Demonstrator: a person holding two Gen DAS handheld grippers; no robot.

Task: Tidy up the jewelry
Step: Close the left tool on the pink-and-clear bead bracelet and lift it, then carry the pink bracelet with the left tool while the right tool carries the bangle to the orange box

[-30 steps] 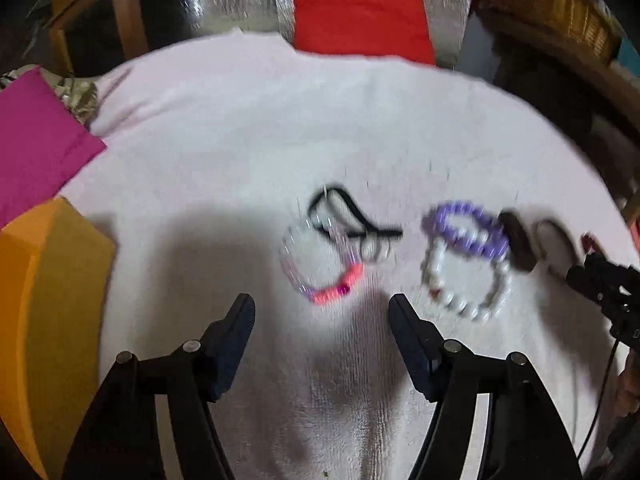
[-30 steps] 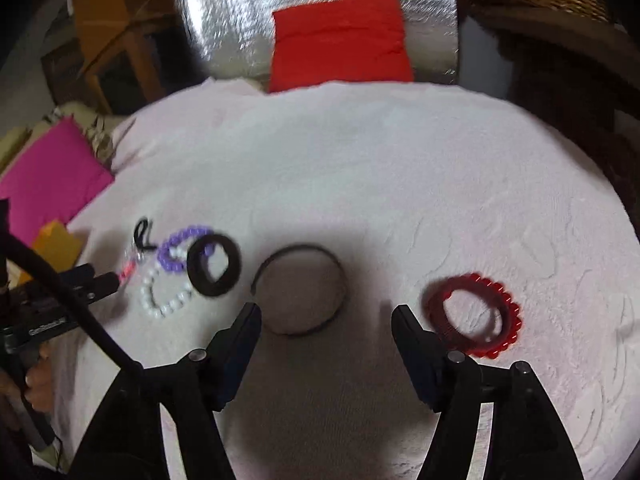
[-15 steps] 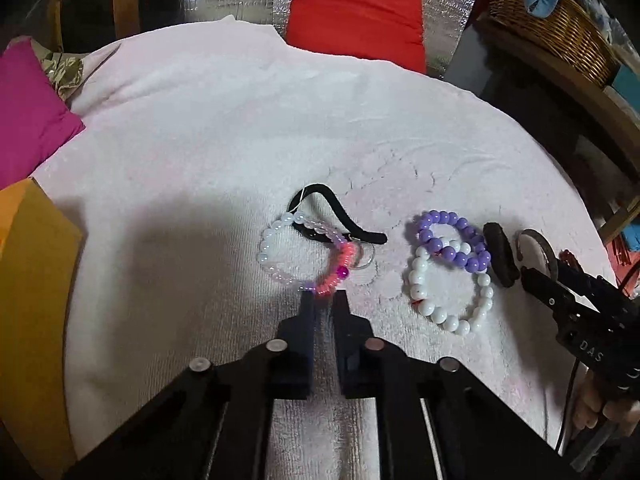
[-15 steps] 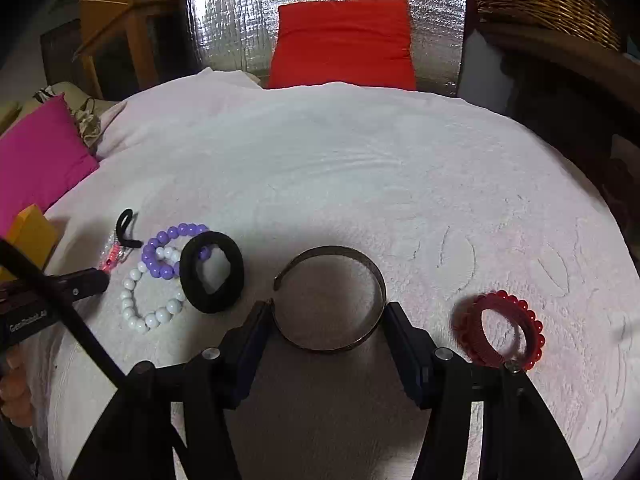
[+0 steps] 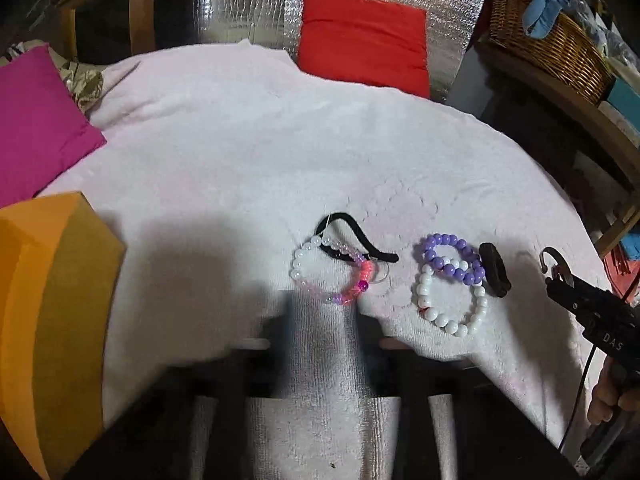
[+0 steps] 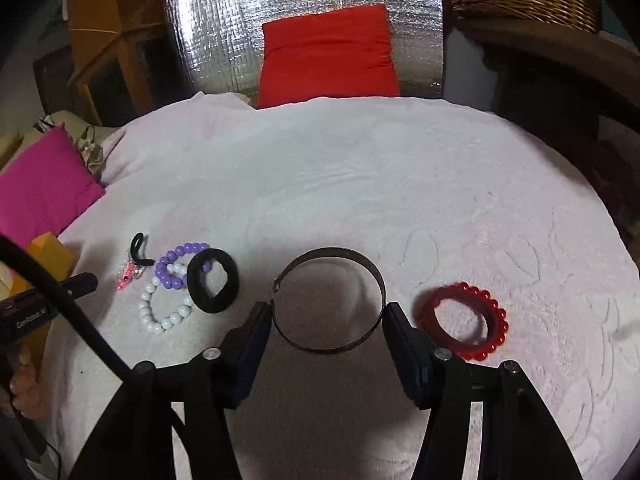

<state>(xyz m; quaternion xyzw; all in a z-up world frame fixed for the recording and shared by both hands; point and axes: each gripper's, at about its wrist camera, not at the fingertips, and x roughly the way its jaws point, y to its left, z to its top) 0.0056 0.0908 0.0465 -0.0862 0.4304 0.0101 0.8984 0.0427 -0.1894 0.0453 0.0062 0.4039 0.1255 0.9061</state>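
On the white towel [image 6: 360, 184], the right gripper [image 6: 326, 322] has its fingers against both sides of a thin metal bangle [image 6: 328, 300]. A red beaded bracelet [image 6: 460, 322] lies to its right. A black scrunchie [image 6: 214, 280], a purple bead bracelet [image 6: 176, 266] and a white bead bracelet [image 6: 160, 312] lie to its left. In the left wrist view the left gripper [image 5: 324, 328] is motion-blurred, its fingers apart, just short of a clear, pink and purple bead bracelet [image 5: 332, 272] that overlaps a black hair tie [image 5: 356, 236].
An orange box [image 5: 52, 312] stands at the left edge of the towel. A magenta cushion [image 5: 36, 120] lies at the far left and a red cushion [image 6: 326, 56] at the back. A wicker basket [image 5: 552, 44] sits on a shelf at the right.
The left gripper shut just short of the pink bead bracelet, then opened again. The right gripper moved forward and closed in around the metal bangle.
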